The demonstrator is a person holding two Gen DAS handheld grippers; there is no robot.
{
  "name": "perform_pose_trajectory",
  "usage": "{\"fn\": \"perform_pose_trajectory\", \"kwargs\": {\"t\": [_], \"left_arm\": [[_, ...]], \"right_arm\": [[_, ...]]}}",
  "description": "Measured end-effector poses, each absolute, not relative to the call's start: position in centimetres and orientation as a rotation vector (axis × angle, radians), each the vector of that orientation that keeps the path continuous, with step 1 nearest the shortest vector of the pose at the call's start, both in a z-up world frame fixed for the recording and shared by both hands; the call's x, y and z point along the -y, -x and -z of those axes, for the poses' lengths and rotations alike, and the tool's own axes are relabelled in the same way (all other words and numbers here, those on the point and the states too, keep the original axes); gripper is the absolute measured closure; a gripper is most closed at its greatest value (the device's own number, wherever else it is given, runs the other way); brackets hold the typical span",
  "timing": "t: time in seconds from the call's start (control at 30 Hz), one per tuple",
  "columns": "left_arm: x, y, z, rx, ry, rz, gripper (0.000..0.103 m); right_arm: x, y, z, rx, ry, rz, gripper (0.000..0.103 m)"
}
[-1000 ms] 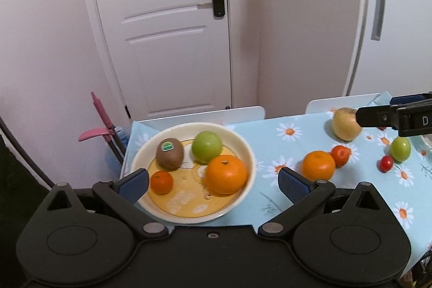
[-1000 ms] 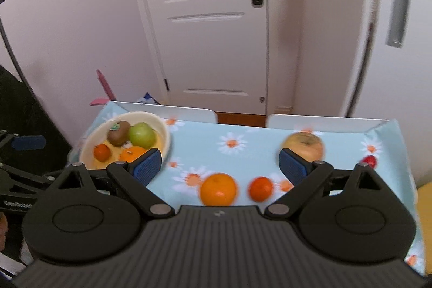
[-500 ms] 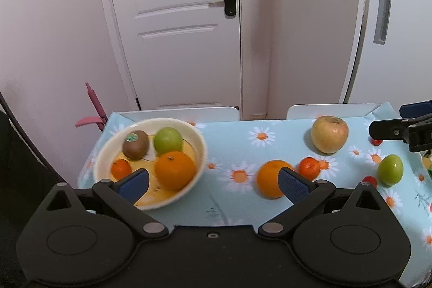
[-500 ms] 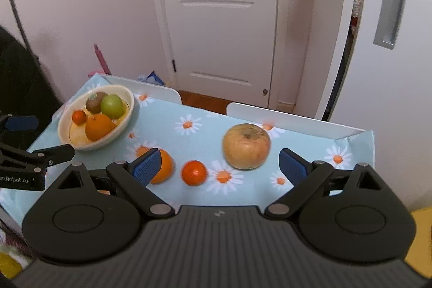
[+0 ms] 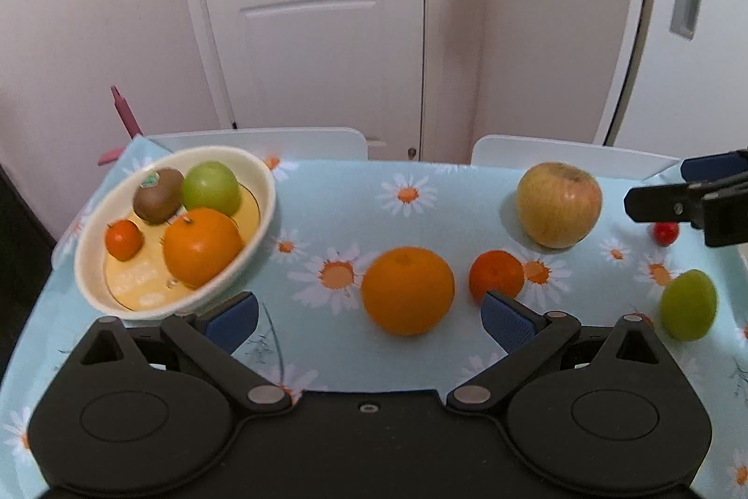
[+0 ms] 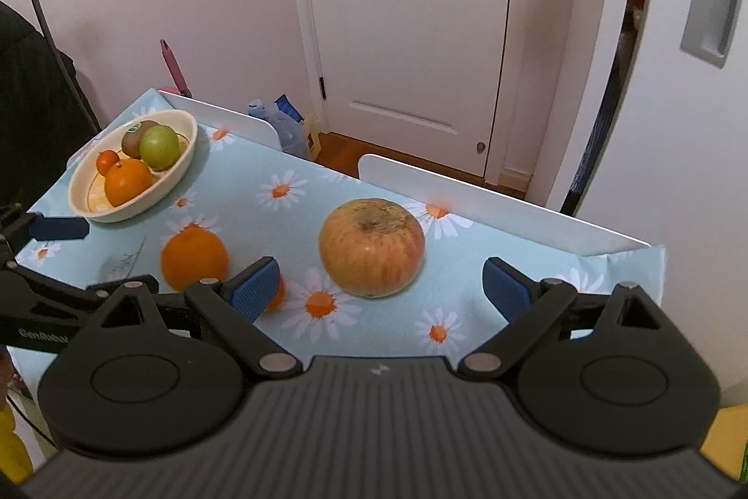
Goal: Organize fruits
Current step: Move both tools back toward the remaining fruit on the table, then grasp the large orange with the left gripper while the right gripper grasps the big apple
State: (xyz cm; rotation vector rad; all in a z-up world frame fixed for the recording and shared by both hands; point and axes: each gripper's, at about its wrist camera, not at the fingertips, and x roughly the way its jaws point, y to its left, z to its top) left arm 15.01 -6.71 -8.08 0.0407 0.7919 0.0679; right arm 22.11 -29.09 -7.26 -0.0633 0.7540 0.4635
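Observation:
A cream bowl (image 5: 262, 213) (image 6: 184, 160) at the table's left holds a kiwi, a green apple, an orange and a small tangerine. Loose on the daisy tablecloth lie a large orange (image 5: 407, 289) (image 6: 194, 260), a tangerine (image 5: 496, 275), a big yellow-red apple (image 5: 558, 204) (image 6: 372, 247), a small green fruit (image 5: 688, 305) and a cherry tomato (image 5: 665, 232). My left gripper (image 5: 369, 319) is open, with the large orange between its fingers' line of sight. My right gripper (image 6: 381, 286) is open just in front of the big apple, which sits between its blue pads.
Two white chair backs (image 5: 262, 139) (image 5: 570, 155) stand against the table's far edge. Behind them are a white door (image 5: 322, 12) and pink walls. A pink handle (image 5: 124, 115) leans at the far left corner. The table's right edge (image 6: 654, 260) is close to the apple.
Both grippers have swung right and come nearer the table. The bowl slid to the left of the left wrist view; the big apple now lies centred and larger before the right gripper.

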Motion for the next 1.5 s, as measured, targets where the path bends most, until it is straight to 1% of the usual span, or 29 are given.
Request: {"fn": "perform_pose_trajectory", "kwargs": {"t": [0.13,0.27,0.33,0.4,0.53,0.6,0.63,0.67,0.7,1.5], "left_arm": [[6.8,-16.2,9.6,-0.804,-0.019,-0.093,0.002],[6.9,-17.4,10.8,-0.818,-0.002,-0.107,0.009],[7.0,-17.9,11.2,-0.82,0.005,-0.108,0.009],[7.1,-18.3,11.5,-0.824,0.012,-0.105,0.015],[7.2,-18.7,12.1,-0.837,0.037,-0.091,0.021],[7.2,-18.9,12.2,-0.843,0.056,-0.074,0.029],[7.2,-18.9,12.2,-0.845,0.064,-0.064,0.032],[7.3,-18.8,12.2,-0.844,0.071,-0.052,0.038],[7.4,-18.8,12.2,-0.843,0.07,-0.045,0.039],[6.9,-16.6,12.1,-0.843,0.046,-0.093,0.041]], "right_arm": [[28.9,-23.5,8.4,-0.766,0.054,-0.482,0.0],[28.6,-24.5,9.4,-0.777,0.054,-0.493,0.0],[28.5,-24.9,9.9,-0.784,0.049,-0.494,0.0],[28.4,-25.3,10.3,-0.793,0.043,-0.495,0.0],[28.2,-25.8,10.8,-0.806,0.037,-0.5,0.0],[28.1,-25.9,10.9,-0.807,0.038,-0.503,0.0],[28.1,-25.9,11.0,-0.808,0.038,-0.505,0.0],[28.0,-26.0,11.0,-0.809,0.038,-0.508,0.0],[27.9,-26.0,11.1,-0.81,0.037,-0.51,0.0],[26.1,-28.0,12.2,-0.824,0.046,-0.527,0.001]]}}
